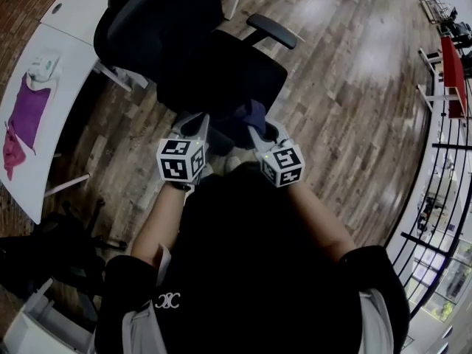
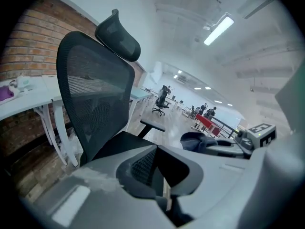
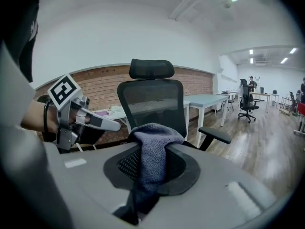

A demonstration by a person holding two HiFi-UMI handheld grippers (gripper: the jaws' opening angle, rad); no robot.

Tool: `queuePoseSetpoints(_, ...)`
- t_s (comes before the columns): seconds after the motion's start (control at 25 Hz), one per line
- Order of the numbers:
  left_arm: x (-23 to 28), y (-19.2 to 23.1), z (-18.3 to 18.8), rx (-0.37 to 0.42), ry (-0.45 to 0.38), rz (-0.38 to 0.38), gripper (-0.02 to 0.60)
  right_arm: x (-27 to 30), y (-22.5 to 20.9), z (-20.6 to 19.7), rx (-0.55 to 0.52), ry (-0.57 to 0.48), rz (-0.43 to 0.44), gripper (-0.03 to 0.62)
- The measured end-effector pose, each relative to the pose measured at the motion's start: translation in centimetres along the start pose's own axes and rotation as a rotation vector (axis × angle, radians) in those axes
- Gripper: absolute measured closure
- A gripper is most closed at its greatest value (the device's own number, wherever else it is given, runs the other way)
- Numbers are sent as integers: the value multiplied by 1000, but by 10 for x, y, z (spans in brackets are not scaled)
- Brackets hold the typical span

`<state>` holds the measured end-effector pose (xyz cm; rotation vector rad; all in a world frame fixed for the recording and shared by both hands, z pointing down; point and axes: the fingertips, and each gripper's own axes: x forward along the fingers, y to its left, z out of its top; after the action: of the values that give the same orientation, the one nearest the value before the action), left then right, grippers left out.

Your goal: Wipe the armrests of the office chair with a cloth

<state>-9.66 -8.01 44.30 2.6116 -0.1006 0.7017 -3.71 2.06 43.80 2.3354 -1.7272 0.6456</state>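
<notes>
A black mesh office chair (image 1: 169, 28) stands just ahead of me, and one padded armrest (image 1: 271, 29) sticks out on its right side. My right gripper (image 1: 254, 127) is shut on a dark blue cloth (image 1: 247, 115), held above the front of the seat. In the right gripper view the cloth (image 3: 152, 151) hangs bunched between the jaws, with the chair back (image 3: 152, 104) and armrest (image 3: 215, 135) beyond it. My left gripper (image 1: 195, 124) hovers beside it, jaws together and holding nothing. The left gripper view shows the chair back (image 2: 95, 104), armrest (image 2: 152, 126) and cloth (image 2: 198, 140).
A white desk (image 1: 70, 21) runs along the brick wall at left, with a purple cloth (image 1: 29, 113) and a pink one (image 1: 11, 153) on it. Wooden floor surrounds the chair. A red bench (image 1: 453, 72) and a railing (image 1: 442, 168) are at far right.
</notes>
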Motion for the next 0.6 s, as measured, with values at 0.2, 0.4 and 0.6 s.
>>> queuePoseSetpoints(0.2,11,-21,4,7,-23,-30,575,-22,-27,-3,-19,18,-39,523)
queuePoseSetpoints(0.4,35,-40,7,4,-25,-24,575,-33,-65,-2,-12,10,-53,523)
queuePoseSetpoints(0.6,69,-80,8,27,-24,31,575,-55,-110,-8,-29,-8,17,523)
